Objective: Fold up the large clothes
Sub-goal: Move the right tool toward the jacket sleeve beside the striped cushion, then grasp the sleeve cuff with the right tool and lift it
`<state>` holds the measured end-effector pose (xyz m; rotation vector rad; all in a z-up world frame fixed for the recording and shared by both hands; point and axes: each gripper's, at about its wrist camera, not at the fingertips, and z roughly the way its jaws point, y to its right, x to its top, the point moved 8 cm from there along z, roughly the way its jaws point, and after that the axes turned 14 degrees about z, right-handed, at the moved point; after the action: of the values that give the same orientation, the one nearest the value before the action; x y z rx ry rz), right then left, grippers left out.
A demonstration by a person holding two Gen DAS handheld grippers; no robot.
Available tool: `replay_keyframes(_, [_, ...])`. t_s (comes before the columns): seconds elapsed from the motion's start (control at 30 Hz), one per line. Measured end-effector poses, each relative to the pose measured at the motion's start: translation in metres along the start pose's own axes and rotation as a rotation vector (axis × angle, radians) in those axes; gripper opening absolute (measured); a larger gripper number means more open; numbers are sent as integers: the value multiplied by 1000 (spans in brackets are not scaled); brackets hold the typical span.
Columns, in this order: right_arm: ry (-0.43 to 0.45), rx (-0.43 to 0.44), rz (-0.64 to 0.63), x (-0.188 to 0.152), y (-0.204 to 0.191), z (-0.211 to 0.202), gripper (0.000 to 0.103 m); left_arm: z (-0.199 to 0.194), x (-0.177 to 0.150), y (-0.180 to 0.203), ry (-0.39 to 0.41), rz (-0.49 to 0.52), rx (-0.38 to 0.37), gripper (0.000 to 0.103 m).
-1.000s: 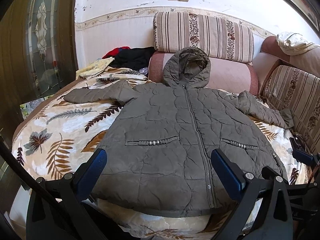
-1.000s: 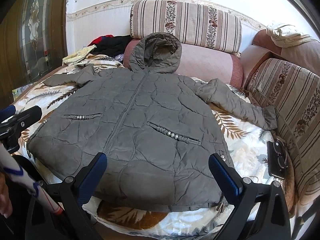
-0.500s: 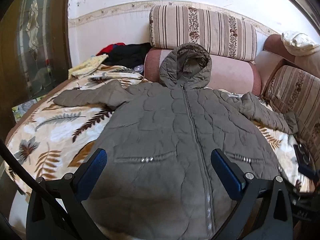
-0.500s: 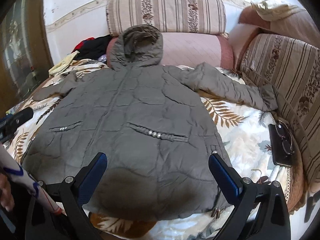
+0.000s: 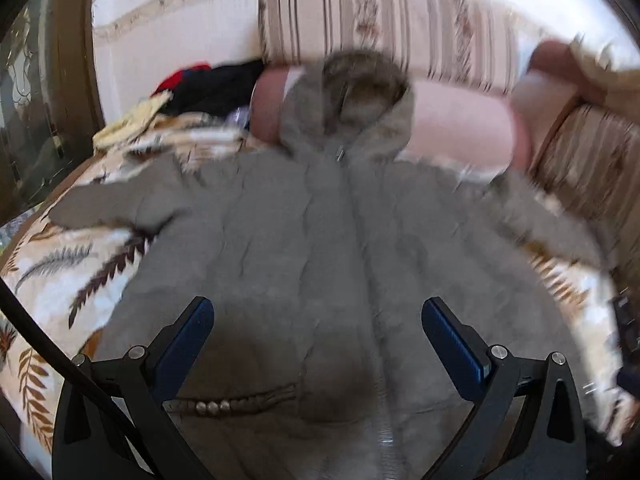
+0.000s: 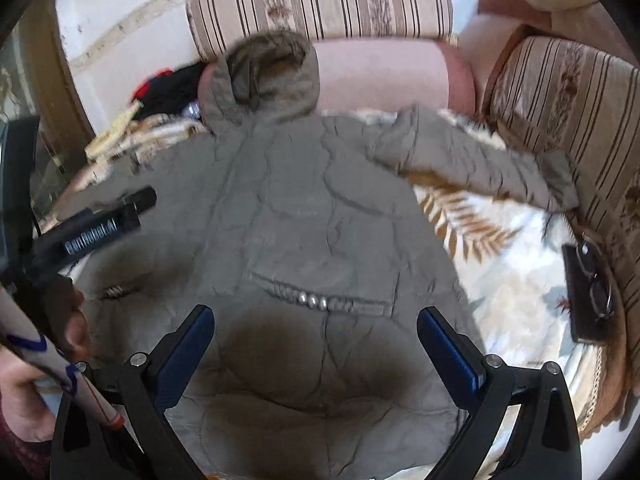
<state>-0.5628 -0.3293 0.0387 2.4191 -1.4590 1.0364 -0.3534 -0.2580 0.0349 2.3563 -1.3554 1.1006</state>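
Striped sofa cushions [image 6: 320, 0] back a bed covered by a leaf-print blanket [image 5: 60, 272], where the grey hooded jacket [image 6: 304, 208] lies flat, front up, its hood [image 6: 272, 76] against the cushions. Both left tongs [image 5: 316, 344] and right tongs [image 6: 314, 344] hang spread above the jacket's lower half (gripping nothing). Glasses [image 6: 596, 276] rest right of the jacket.
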Motion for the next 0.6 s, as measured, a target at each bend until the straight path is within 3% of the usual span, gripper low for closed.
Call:
replay_keyframes(0.07, [-15,-30,-20,-5,2,12,103,20,-2,2,-76,4,-31,103])
replay_keyframes(0.17, [-35,-32,7,4,8,27,103,27,1,-7,-73,-2,1,103])
replay_keyframes(0.33, [-55,-22,101,30,31,39,103,31,-2,-8,-96,-52,-59,103])
replay_keyframes(0.47, [-43,-102,131,54,61,41,103,31,4,-1,-83,-33,-49,103])
replay_keyframes(0.6, [-31,-86,164,67,74,35,103,32,4,5,-85,0,-42,103])
